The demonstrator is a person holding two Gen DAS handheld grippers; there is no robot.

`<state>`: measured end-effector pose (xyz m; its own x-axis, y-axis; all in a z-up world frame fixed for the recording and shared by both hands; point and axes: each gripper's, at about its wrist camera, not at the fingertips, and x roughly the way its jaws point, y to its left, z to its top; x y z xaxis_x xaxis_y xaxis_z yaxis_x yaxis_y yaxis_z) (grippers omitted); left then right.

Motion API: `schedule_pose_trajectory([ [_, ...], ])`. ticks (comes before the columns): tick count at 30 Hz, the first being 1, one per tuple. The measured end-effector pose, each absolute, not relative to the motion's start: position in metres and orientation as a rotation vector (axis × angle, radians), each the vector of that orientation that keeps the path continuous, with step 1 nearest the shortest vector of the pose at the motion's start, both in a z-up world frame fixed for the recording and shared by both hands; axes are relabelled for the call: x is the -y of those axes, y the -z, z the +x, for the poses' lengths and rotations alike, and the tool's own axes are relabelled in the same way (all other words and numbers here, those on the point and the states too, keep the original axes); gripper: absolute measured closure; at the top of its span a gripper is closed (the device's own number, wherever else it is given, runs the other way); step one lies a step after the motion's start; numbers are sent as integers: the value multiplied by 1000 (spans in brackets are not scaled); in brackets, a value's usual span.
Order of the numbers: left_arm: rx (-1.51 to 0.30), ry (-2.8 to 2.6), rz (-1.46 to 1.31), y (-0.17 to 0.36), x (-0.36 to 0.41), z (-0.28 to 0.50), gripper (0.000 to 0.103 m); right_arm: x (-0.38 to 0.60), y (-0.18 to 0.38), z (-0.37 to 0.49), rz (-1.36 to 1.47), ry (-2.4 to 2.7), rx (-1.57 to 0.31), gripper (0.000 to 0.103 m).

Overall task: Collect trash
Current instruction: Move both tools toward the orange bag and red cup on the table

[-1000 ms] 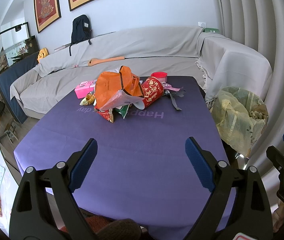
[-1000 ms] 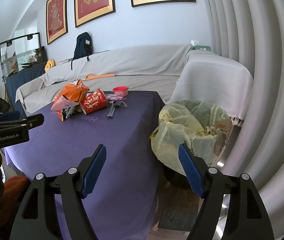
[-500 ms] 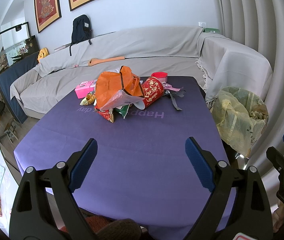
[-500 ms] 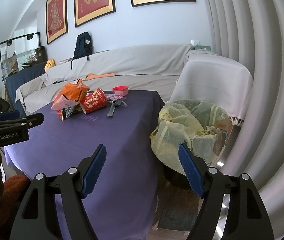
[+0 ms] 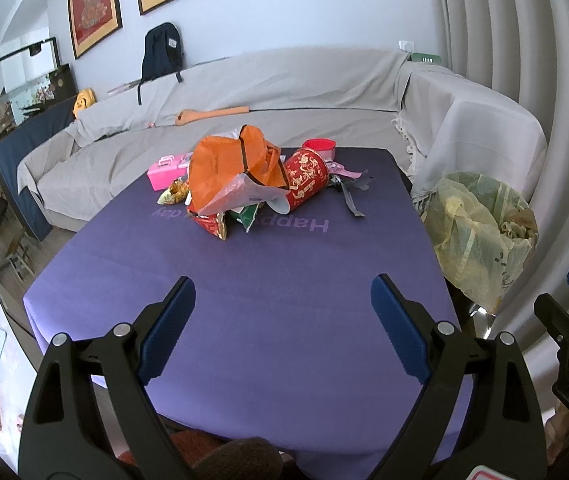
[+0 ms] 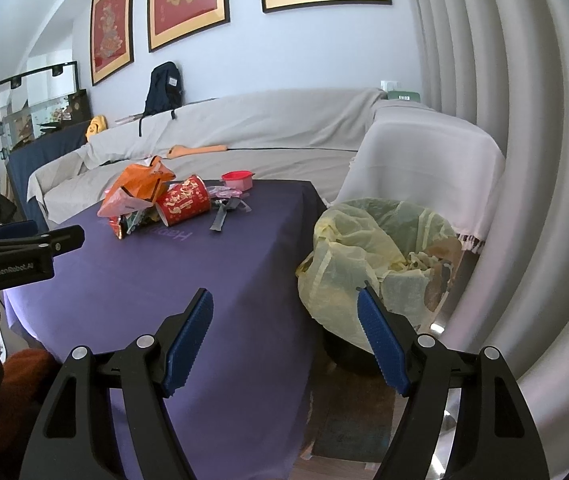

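Sensibly, with both the left claw (image 5: 282,324) and right claw (image 6: 284,342) spread apart and empty, reach first for the orange bag (image 5: 228,168) (topmost on the worktop (image 5: 284,280) heap), then carry it to the lined bin (image 6: 380,248)

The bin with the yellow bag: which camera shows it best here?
The right wrist view. The bin sits near the middle, beside the table, with its open top and the crumpled waste inside visible. In the left wrist view the bin is pushed to the right edge, stretched by the lens, showing mostly the bag's side.
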<state>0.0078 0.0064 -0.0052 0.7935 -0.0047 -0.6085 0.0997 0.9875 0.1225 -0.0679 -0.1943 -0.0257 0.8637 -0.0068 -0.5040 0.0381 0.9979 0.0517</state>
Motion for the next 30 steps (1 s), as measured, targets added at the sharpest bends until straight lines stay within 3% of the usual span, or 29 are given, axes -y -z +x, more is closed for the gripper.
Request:
schedule_pose_trajectory([
  [9,-694,117,28,6,-63,72,18,175,21,-22,-20,-24,-597,32],
  [25,-802,264,-146,12,-177,228,15,106,-9,171,-75,-131,-683,32],
  [30,-774,327,-156,16,-201,257,23,94,-11,203,-79,-140,-655,32],
])
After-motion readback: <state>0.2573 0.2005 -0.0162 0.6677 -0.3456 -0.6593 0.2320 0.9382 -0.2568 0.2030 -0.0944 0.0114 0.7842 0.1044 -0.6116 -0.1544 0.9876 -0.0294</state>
